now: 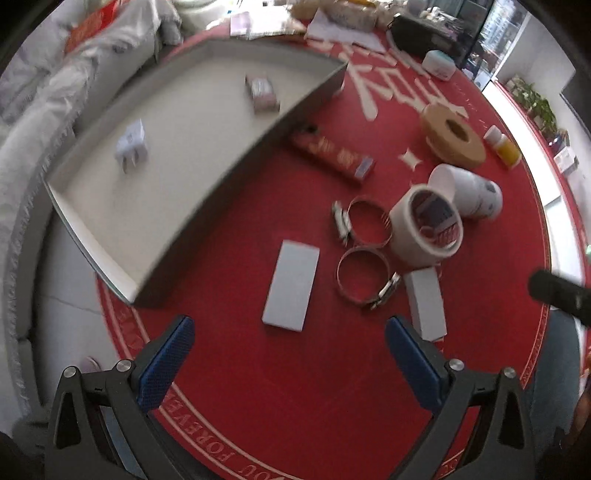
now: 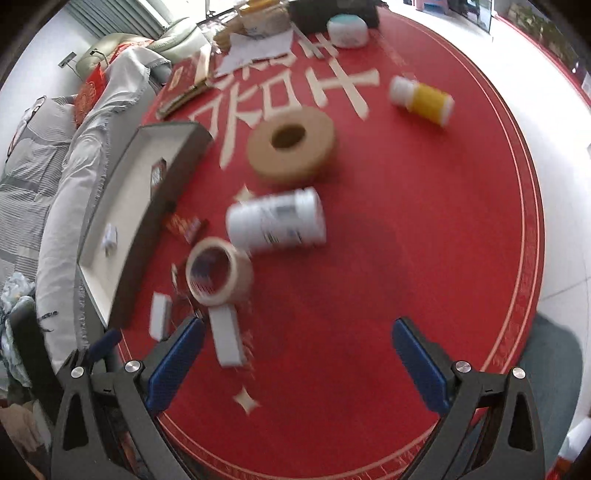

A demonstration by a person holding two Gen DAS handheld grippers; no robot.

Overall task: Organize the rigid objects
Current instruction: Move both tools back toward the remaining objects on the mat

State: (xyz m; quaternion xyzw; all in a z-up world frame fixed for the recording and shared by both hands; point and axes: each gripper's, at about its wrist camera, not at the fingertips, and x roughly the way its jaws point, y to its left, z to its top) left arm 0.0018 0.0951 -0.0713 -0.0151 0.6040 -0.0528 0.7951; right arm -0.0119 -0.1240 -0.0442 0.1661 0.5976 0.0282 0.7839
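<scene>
A shallow grey tray (image 1: 236, 177) with a white floor stands at the left of the red round table; it holds a white plug adapter (image 1: 132, 145) and a small pack (image 1: 263, 93). Beside it lie a white flat box (image 1: 292, 285), a second white box (image 1: 424, 303), two metal hose clamps (image 1: 364, 221), a masking tape roll (image 1: 424, 230), a white jar on its side (image 1: 471, 192), a brown tape roll (image 1: 452, 134), a red carton (image 1: 332, 153) and a yellow bottle (image 1: 504, 146). My left gripper (image 1: 290, 338) is open above the flat box. My right gripper (image 2: 299, 341) is open, near the white box (image 2: 226, 338), tape roll (image 2: 218, 271) and jar (image 2: 277, 220).
The tray (image 2: 162, 206) sits at the table's left edge next to a sofa with grey covers (image 2: 66, 155). Papers, a black box (image 1: 421, 35) and a white-teal tub (image 2: 347, 31) crowd the far side. The other gripper's dark tip (image 1: 554, 295) shows at right.
</scene>
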